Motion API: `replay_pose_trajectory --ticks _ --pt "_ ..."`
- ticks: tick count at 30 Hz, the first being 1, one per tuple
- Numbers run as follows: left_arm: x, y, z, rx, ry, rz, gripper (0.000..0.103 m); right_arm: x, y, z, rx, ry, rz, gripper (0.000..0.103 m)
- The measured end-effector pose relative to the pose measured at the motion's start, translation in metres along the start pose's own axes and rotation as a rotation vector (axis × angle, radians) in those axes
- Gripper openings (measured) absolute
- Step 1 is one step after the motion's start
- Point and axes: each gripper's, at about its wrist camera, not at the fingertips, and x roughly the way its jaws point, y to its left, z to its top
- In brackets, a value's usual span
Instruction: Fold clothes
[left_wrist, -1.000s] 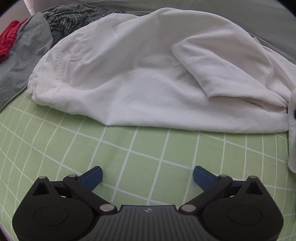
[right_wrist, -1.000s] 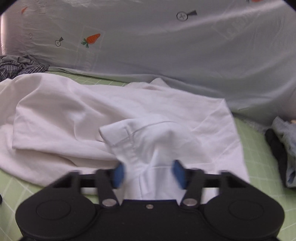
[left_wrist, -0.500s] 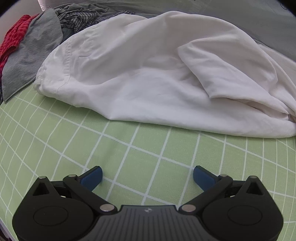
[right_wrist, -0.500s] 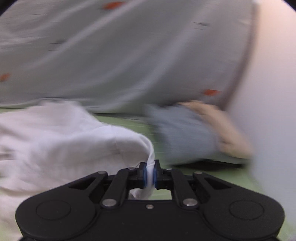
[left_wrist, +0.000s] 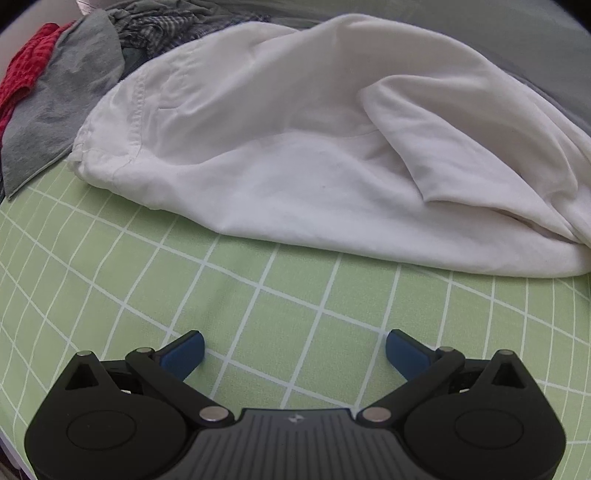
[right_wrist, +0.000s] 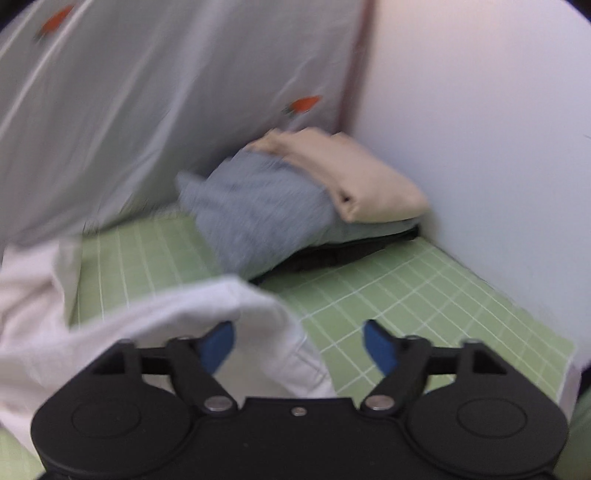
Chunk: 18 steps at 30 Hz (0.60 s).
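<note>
Black hand-held gripper (left_wrist: 294, 349), blue fingertips (left_wrist: 184, 352)

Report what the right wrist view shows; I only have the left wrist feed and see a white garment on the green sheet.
Observer: The right gripper has its jaws opening; a fold of the white garment lies between them, and the pads are off it.
Operator: Tell me what lies beyond that gripper.
Observer: A pile of clothes sits against the wall, with a grey-blue garment under a beige garment.
Operator: Say what is behind the pile.
Observer: A pale fabric with orange carrot prints hangs there, blurred.
</note>
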Motion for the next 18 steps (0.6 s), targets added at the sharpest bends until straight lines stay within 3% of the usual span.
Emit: replay_pose_trajectory --ticks 4,8,12,15,18 --pt "-0.002 0.008 0.007 0.056 0.055 -0.051 0.103 -0.032 0.007 0.013 0.119 -0.104 -0.004 0.099" --pt "-0.016 0.043 0.012 -0.078 0.052 -0.151 0.103 -0.048 0.030 0.014 0.159 -0.118 0.120 0.101" --pt "-0.033 0.086 0.039 -0.193 0.007 -0.212 0.103 -0.041 0.070 0.001 0.117 -0.011 0.199 0.101" --pt "-0.035 0.127 0.088 -0.241 -0.055 -0.232 0.103 -0.027 0.093 -0.007 0.178 0.086 0.228 0.101" --pt "-0.045 0.143 0.128 -0.257 -0.104 -0.261 0.103 -0.011 0.115 -0.010 0.251 0.149 0.222 0.101"
